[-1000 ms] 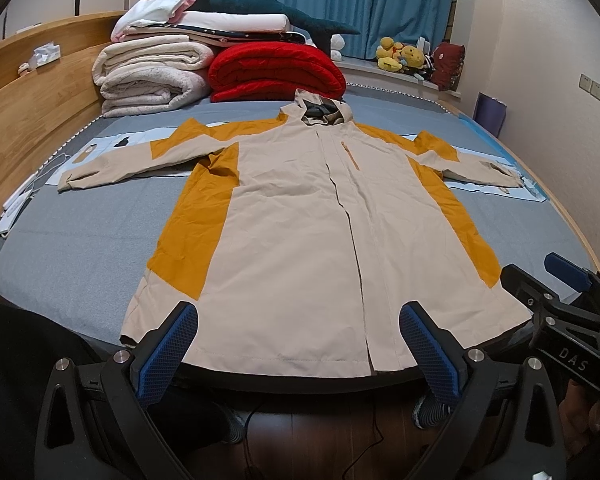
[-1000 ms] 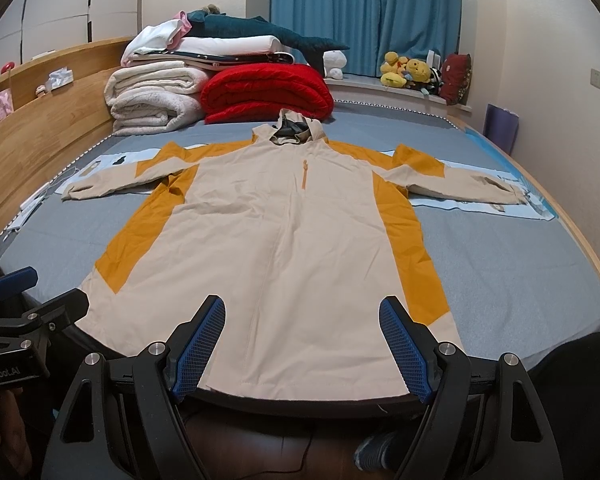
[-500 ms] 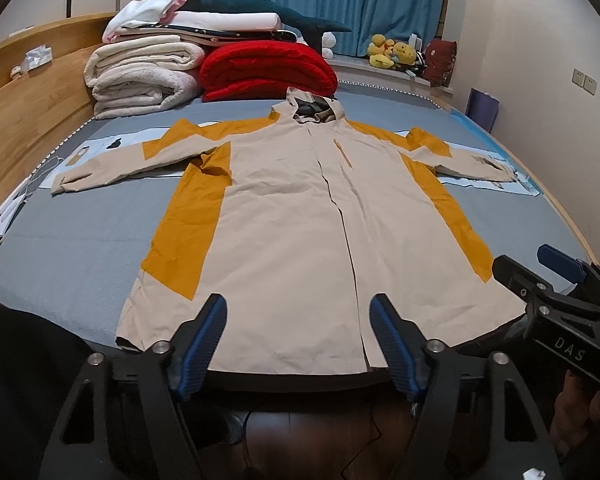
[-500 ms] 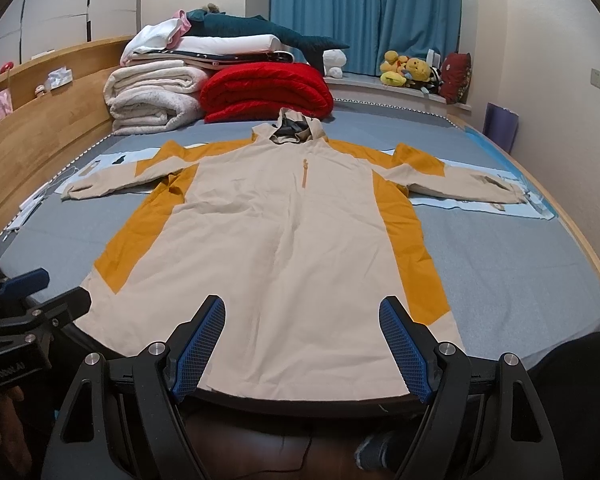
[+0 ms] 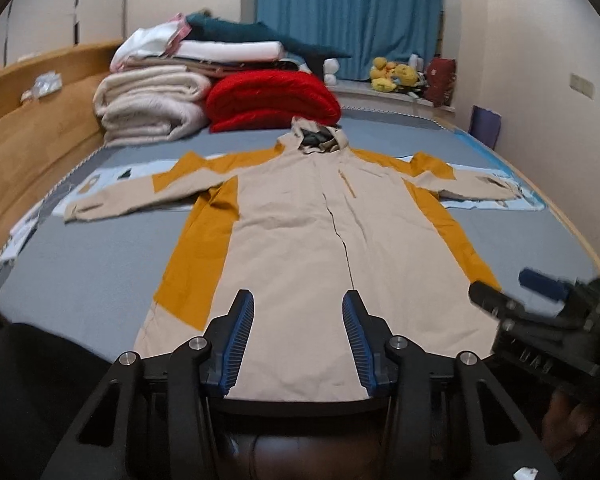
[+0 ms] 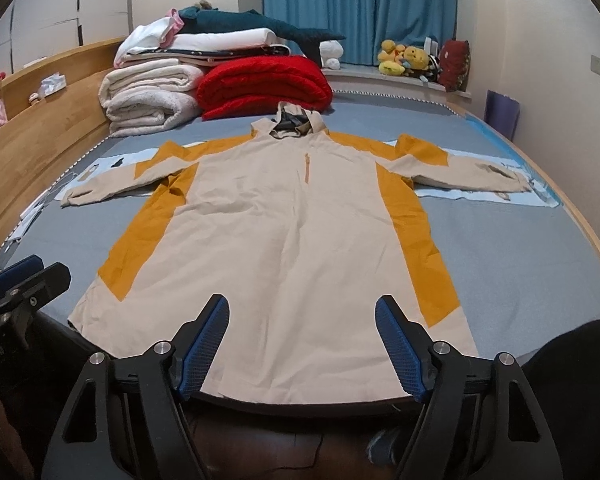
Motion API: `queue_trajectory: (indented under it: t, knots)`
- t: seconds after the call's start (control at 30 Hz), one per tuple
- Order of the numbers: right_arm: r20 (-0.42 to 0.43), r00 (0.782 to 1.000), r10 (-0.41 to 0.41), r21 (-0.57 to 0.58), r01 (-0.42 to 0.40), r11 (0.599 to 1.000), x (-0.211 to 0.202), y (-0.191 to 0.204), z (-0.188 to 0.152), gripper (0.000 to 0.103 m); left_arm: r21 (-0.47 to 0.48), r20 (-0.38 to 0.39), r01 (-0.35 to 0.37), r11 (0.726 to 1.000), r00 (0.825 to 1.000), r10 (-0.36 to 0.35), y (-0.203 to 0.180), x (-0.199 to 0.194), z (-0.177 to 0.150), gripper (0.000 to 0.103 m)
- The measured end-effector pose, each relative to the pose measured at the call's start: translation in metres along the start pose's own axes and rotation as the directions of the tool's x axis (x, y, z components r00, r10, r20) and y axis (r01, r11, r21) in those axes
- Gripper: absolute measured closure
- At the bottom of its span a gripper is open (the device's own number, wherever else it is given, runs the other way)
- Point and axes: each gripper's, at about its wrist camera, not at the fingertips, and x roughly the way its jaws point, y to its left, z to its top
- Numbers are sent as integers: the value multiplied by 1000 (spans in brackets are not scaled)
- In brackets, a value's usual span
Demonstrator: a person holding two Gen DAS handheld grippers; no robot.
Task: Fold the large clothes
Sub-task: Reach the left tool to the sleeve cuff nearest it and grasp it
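A long beige jacket with mustard panels and a hood point(image 5: 300, 240) point(image 6: 292, 232) lies flat and face up on the grey-blue bed point(image 5: 92, 280), both sleeves spread sideways and its hem at the near edge. My left gripper point(image 5: 298, 308) hovers over the hem near the zip line. Its jaws are closing and the pads press on nothing. My right gripper point(image 6: 302, 310) hangs above the hem's right half, wide apart and closing slightly, also with nothing gripped. Each gripper shows at the edge of the other's view: the right gripper point(image 5: 540, 308) and the left gripper point(image 6: 24, 280).
Folded white blankets point(image 6: 148, 100) and a red quilt point(image 6: 260, 84) are stacked at the bed's far end. A wooden bed frame point(image 6: 40, 140) runs along the left, a wall along the right. Plush toys point(image 6: 408, 60) sit by the blue curtain. A person's dark clothing fills the lower corners.
The left gripper's jaws have drawn much closer together over the hem. The right gripper's jaws have narrowed a little. The jacket lies unchanged.
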Motion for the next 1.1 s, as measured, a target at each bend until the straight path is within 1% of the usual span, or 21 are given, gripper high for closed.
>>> queue_trajectory:
  t: [0.03,0.07,0.1,0.17,0.23,0.3,0.37,0.47,0.57,0.63,0.8,0.87,0.97,1.07,1.1]
  knots:
    - [-10,1000,5,3,-4,1000,3,0,1,30,-2,-44,-9,1000,999,9,1,9,0,60]
    - [-20,1000,7,5,-7,1000,6,1,2,31,-21,-57,6,1000,998,-7,4,12,0,60]
    - [-24,1000,4,4,-4,1000,8,2,4,34,-47,-49,34,998,998,-36,7,13,2,60]
    - [-44,999,1,5,-1,1000,15,2,6,37,-35,-29,6,999,1000,-7,7,14,5,60]
    - [-64,998,3,15,-2,1000,20,0,9,38,-36,-3,14,999,1000,-14,7,15,12,60]
    - [-73,997,2,22,0,1000,22,-4,13,43,-40,20,10,999,1000,-9,9,15,18,60]
    - [-63,998,-2,45,5,999,24,-11,23,44,-44,19,7,999,1000,-7,11,20,25,60]
    - [-61,998,4,64,0,998,33,-17,41,49,-72,2,43,996,999,-43,17,30,40,60]
    - [-42,999,11,66,-8,998,46,-21,66,51,-82,-12,37,996,999,-38,25,46,61,60]
    - [-16,1000,6,54,-5,999,54,-22,86,52,-99,-20,15,995,1000,-17,36,63,79,60]
    - [34,999,31,55,-33,998,82,-24,144,52,-98,5,-23,995,1000,23,62,100,121,68]
    - [60,998,33,52,-37,998,94,-23,169,52,-91,21,-38,995,999,40,74,115,136,69]
    - [116,993,7,38,-12,999,112,-21,208,51,-113,17,-58,992,998,60,101,146,160,72]
    - [135,991,15,40,-21,999,138,-18,246,51,-145,5,-87,986,996,88,133,178,180,73]
    - [140,990,19,38,-24,999,144,-16,253,51,-155,1,-98,983,995,100,146,190,186,73]
